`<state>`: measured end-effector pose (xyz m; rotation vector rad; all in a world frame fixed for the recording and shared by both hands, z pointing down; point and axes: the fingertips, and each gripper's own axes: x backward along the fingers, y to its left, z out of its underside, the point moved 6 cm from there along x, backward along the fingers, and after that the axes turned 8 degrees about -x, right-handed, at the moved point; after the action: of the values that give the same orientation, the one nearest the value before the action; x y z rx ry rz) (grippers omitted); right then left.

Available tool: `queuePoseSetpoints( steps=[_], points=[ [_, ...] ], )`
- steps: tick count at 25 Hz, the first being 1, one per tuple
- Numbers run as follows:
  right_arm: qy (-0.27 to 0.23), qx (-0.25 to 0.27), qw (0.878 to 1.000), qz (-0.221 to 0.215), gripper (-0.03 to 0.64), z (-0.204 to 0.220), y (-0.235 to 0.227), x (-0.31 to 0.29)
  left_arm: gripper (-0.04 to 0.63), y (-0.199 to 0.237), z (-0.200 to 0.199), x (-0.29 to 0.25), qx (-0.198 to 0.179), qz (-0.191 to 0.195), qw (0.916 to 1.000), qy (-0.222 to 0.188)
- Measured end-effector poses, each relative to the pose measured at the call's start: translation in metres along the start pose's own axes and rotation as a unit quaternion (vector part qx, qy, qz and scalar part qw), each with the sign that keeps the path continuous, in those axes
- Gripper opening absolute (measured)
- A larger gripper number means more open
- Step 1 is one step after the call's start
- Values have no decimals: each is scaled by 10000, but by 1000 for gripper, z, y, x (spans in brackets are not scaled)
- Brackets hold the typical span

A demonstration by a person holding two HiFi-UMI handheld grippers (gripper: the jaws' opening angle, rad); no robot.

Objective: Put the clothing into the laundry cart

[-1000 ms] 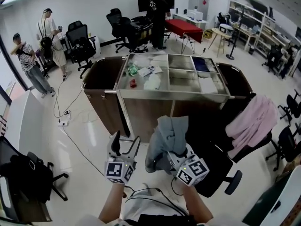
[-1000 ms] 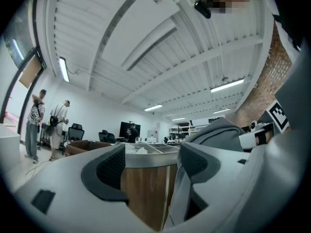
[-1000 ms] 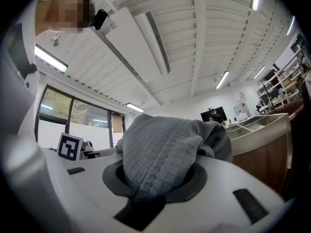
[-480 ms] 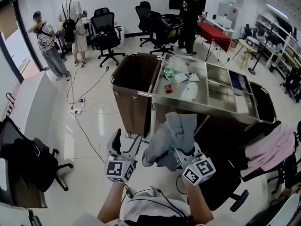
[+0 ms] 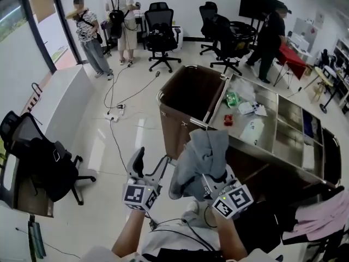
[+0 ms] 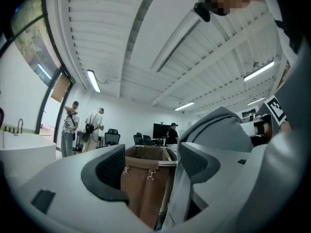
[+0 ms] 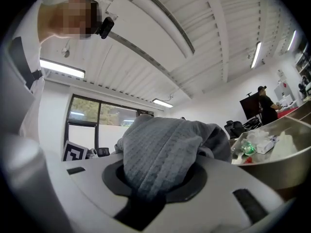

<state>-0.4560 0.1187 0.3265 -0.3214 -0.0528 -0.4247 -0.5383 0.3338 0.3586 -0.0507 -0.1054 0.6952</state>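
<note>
Head view: the right gripper [image 5: 210,180] clamps a bunched grey garment [image 5: 202,152], carried high near the brown laundry cart [image 5: 188,89], likely so the cloth clears the cart's rim. The left gripper [image 5: 150,160] rides alongside, also short of the cart.

Left gripper view: jaws apart, holding nothing, the cart's bag framed between them.

Right gripper view: jaws closed tight on the grey cloth, which spills over them.

The grey knitted garment [image 5: 203,154] hangs from the right gripper [image 5: 211,183], in front of the brown fabric laundry cart [image 5: 174,127]. The left gripper [image 5: 150,160] is beside the garment on its left, not touching it. Right of the cart's bag lies the steel compartment tray [image 5: 286,138], with wrappers [image 5: 248,107] in it.
</note>
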Motion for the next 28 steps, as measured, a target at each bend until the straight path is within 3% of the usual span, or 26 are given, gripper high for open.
queuePoseSetpoints(
  steps=[8,14,18,23,26,28],
  points=[
    [51,-134,9915,-1289,132,-8,-34,-82,339,33,-28,-41,-166,-989,9948,-160],
    [-75,-101,9837,-1793,132,-36,-45,-129,339,50,-40,-51,-207,-1473,9884,-309],
    [-218,-109,9825,-1847,132,-63,-52,-160,338,62,-41,-61,-163,-1584,9864,-409],
    [-664,250,9860,-1511,132,-110,-69,-201,339,78,-57,-92,-98,-1297,9901,-521],
    [-471,510,9904,-1194,133,-124,-81,-229,339,85,-67,-112,-41,-1057,9927,-573],
    [20,566,9945,-886,138,-114,-96,-250,338,94,-58,-122,-89,-943,9942,-501]
  ],
)
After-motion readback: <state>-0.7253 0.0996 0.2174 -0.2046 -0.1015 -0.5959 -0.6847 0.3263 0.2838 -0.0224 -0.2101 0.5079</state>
